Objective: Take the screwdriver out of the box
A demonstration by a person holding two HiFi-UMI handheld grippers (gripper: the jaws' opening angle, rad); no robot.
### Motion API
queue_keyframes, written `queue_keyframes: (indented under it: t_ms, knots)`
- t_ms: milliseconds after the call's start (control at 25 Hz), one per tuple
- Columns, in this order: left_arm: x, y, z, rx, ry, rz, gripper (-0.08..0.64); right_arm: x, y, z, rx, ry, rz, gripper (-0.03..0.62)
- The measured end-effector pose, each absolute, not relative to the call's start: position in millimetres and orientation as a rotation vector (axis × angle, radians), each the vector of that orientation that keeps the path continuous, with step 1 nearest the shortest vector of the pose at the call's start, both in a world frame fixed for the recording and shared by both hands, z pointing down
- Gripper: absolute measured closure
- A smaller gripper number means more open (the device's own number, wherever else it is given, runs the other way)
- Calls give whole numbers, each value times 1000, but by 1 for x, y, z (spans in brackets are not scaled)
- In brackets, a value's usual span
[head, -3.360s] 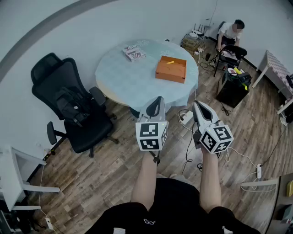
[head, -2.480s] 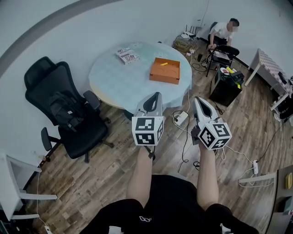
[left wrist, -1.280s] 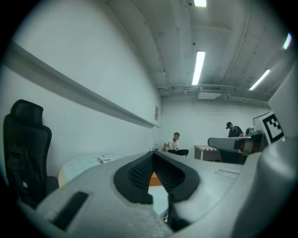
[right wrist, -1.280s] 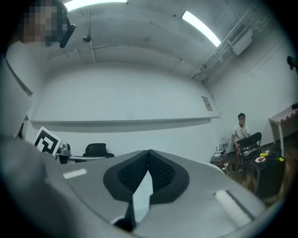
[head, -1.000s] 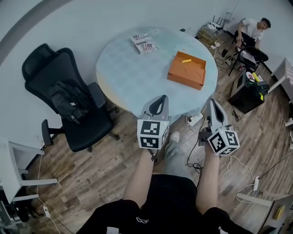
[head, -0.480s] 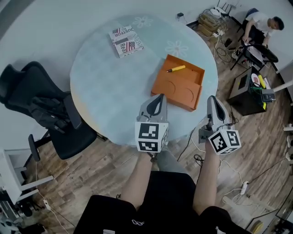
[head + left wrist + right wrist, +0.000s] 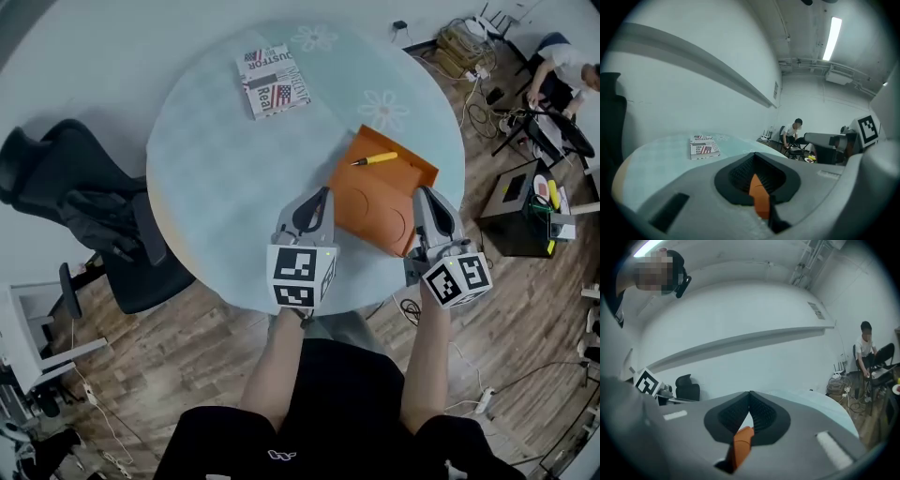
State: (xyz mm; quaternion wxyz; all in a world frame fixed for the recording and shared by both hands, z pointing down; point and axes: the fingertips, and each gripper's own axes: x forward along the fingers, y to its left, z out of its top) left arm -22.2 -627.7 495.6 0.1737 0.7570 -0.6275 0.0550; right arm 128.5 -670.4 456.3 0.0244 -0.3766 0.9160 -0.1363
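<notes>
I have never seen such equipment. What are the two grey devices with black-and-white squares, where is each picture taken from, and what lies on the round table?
There is no robot: a person holds the left gripper and the right gripper; the patterned cubes are part of them. The top-down picture comes from a camera on the person's head. The other two come from cameras riding on each gripper, looking along its fingers. On the table lie an orange box with a yellow-handled screwdriver inside and a printed booklet. Both grippers are shut and hold nothing.

head view looks steeply down; gripper views skim the table point(image 7: 216, 169).
</notes>
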Motion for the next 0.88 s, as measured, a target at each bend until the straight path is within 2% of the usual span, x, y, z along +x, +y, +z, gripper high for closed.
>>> queue_keyframes:
  t_ms: [160, 360, 480, 880]
  knots:
    - [-25, -639, 505, 2132, -1747, 178, 557, 117, -689, 479, -1130, 3043, -307, 586]
    - [-14, -641, 509, 2151, -1712, 218, 557, 92, -724, 513, -892, 3464, 103, 557]
    - [-13, -639, 514, 2136, -1695, 211, 557, 75, -738, 548, -660, 3702, 386, 506]
    - [-60, -628, 513, 2044, -1790, 224, 557, 56, -773, 667, 392, 4139, 1358, 505]
